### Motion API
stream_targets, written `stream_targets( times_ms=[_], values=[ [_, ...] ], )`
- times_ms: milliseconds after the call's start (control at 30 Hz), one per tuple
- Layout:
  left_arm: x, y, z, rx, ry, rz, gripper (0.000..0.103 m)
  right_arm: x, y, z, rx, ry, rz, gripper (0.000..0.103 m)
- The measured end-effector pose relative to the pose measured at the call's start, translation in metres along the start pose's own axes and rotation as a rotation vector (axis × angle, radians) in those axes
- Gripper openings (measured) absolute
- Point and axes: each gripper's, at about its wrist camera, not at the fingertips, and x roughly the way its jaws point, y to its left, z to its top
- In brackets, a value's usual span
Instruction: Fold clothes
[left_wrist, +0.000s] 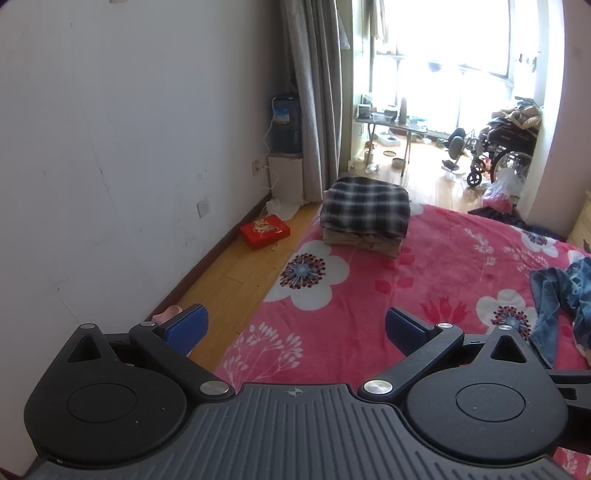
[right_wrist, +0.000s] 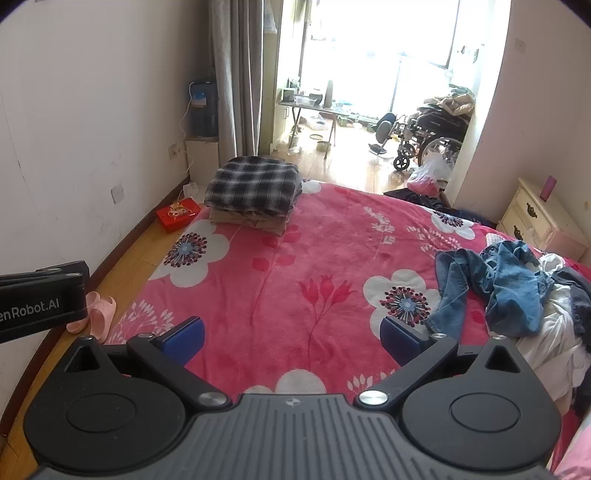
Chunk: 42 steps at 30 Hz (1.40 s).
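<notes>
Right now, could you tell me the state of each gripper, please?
Left gripper: open, holding nothing.
Right gripper: open, holding nothing.

The left gripper (left_wrist: 293, 328), a black two-finger tool with blue pads (left_wrist: 186, 326), is held level and pointing forward, its jaws spread wide with nothing between them. The right gripper (right_wrist: 291, 334), of the same black build with blue pads (right_wrist: 397, 339), is likewise held forward with jaws wide apart and empty. In the right wrist view, the left gripper's black body (right_wrist: 40, 301) shows at the left edge, just beside the right one.
</notes>
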Motion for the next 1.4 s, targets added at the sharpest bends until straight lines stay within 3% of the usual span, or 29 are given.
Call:
stream_targets(
  times_ms=[1400],
  values=[
    [0.001,0.0092,0.0021,-0.025,-0.004,0.008,0.103,-0.0035,0.009,0.0025,-0.02,-0.006,-0.001,0.103]
  ],
)
